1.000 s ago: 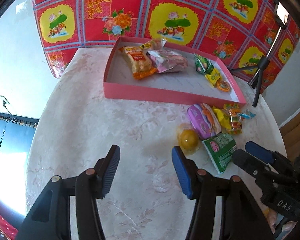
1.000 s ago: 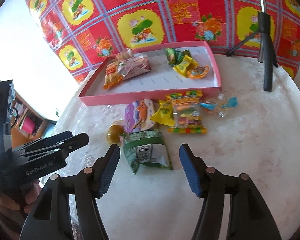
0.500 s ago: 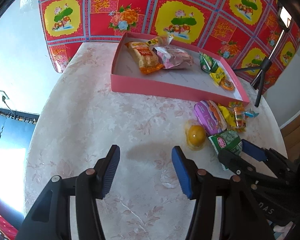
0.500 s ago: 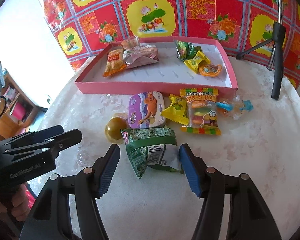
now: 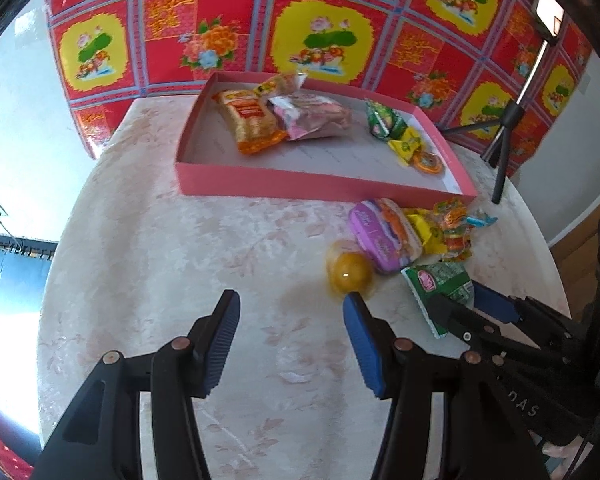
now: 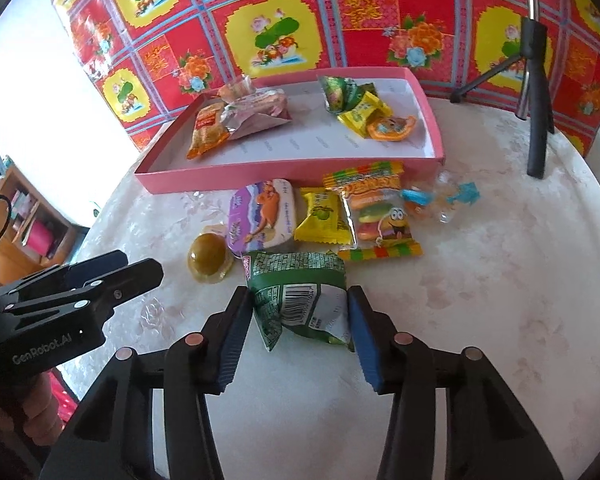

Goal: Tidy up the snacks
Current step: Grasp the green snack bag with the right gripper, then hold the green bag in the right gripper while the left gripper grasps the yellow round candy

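Note:
A green snack packet (image 6: 300, 280) lies on the pale flowered tablecloth, its barcode end towards me. My right gripper (image 6: 297, 292) has its jaws closing on it, and both blue pads touch its sides. To the left, my left gripper (image 5: 290, 298) hangs open over bare cloth with nothing between its fingers. An orange jelly cup (image 5: 348, 274) sits just beyond its right fingertip. The pink tray (image 6: 284, 168) at the back holds several wrapped snacks.
In front of the tray lie a purple packet (image 6: 262, 216), a yellow sachet (image 6: 322, 216), a gummy burger pack (image 6: 376, 216) and a clear candy with blue ends (image 6: 440, 198). A black tripod (image 6: 536, 120) stands at the back right. A red patterned cloth hangs behind.
My right gripper has come forward around the green packet and its jaws have narrowed onto it. The left gripper's jaws stand as wide as before.

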`<state>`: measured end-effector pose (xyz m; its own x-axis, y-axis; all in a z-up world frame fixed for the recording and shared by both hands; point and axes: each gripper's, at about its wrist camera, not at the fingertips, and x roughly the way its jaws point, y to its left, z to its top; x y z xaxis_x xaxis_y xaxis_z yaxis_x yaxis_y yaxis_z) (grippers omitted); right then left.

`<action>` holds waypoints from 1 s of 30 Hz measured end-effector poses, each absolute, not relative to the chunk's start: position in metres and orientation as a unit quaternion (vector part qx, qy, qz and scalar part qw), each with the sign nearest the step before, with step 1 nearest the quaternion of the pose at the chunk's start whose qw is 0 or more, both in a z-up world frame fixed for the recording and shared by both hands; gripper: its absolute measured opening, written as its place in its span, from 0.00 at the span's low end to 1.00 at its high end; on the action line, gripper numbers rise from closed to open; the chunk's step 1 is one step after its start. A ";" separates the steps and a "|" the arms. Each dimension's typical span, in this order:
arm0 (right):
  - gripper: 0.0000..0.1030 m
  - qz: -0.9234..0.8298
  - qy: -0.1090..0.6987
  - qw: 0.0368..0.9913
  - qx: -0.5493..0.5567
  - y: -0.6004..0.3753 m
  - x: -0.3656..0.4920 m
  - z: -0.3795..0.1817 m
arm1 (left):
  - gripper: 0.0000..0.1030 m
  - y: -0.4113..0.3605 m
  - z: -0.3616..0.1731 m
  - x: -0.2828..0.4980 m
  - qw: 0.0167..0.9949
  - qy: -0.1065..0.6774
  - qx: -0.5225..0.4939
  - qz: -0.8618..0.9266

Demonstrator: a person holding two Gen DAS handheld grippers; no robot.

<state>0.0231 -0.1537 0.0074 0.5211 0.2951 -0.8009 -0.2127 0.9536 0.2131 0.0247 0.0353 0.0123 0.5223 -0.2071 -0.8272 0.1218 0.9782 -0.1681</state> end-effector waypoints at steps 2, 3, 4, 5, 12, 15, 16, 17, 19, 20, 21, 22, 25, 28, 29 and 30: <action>0.48 0.142 0.467 0.872 0.040 -0.157 0.022 0.008 | 0.55 0.030 0.012 0.026 0.870 0.481 -0.042 -0.099; 0.48 0.141 0.468 0.872 0.039 -0.159 0.021 0.008 | 0.55 0.028 0.012 0.026 0.870 0.482 -0.040 -0.100; 0.48 0.140 0.468 0.872 0.038 -0.162 0.021 0.008 | 0.55 0.025 0.012 0.027 0.869 0.483 -0.038 -0.102; 0.48 0.138 0.468 0.872 0.036 -0.163 0.020 0.008 | 0.55 0.023 0.011 0.027 0.869 0.483 -0.036 -0.103; 0.48 0.131 0.468 0.873 0.046 -0.180 0.017 0.007 | 0.55 0.005 0.006 0.034 0.866 0.487 -0.017 -0.110; 0.48 0.131 0.467 0.873 0.052 -0.184 0.018 0.006 | 0.55 -0.001 0.003 0.037 0.867 0.486 -0.008 -0.110; 0.48 0.132 0.466 0.873 0.053 -0.185 0.018 0.006 | 0.55 -0.003 0.002 0.038 0.867 0.486 -0.005 -0.110; 0.48 0.133 0.466 0.873 0.055 -0.186 0.018 0.006 | 0.55 -0.004 0.001 0.039 0.868 0.485 -0.002 -0.109; 0.48 0.135 0.465 0.873 0.058 -0.187 0.018 0.005 | 0.54 -0.007 -0.001 0.040 0.869 0.483 0.002 -0.107; 0.48 0.136 0.463 0.874 0.059 -0.187 0.018 0.005 | 0.53 -0.008 -0.002 0.042 0.870 0.482 0.004 -0.106; 0.48 0.136 0.463 0.874 0.059 -0.187 0.018 0.005 | 0.51 -0.009 -0.003 0.043 0.869 0.483 0.006 -0.105; 0.48 0.137 0.462 0.874 0.060 -0.187 0.019 0.005 | 0.49 -0.009 -0.004 0.044 0.869 0.484 0.008 -0.104; 0.48 0.140 0.461 0.874 0.065 -0.188 0.020 0.004 | 0.45 -0.011 -0.006 0.046 0.870 0.483 0.012 -0.101; 0.48 0.145 0.462 0.872 0.076 -0.191 0.021 0.002 | 0.41 -0.013 -0.008 0.048 0.872 0.479 0.020 -0.100; 0.48 0.147 0.462 0.871 0.078 -0.192 0.021 0.002 | 0.38 -0.014 -0.008 0.048 0.872 0.478 0.021 -0.101; 0.48 0.147 0.462 0.871 0.080 -0.192 0.022 0.002 | 0.37 -0.014 -0.008 0.048 0.872 0.478 0.020 -0.104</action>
<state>0.0215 -0.1916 0.0022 0.5293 0.3303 -0.7815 -0.1828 0.9439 0.2751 0.0481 -0.0142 -0.0083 0.5221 -0.1624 -0.8373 0.1998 0.9777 -0.0650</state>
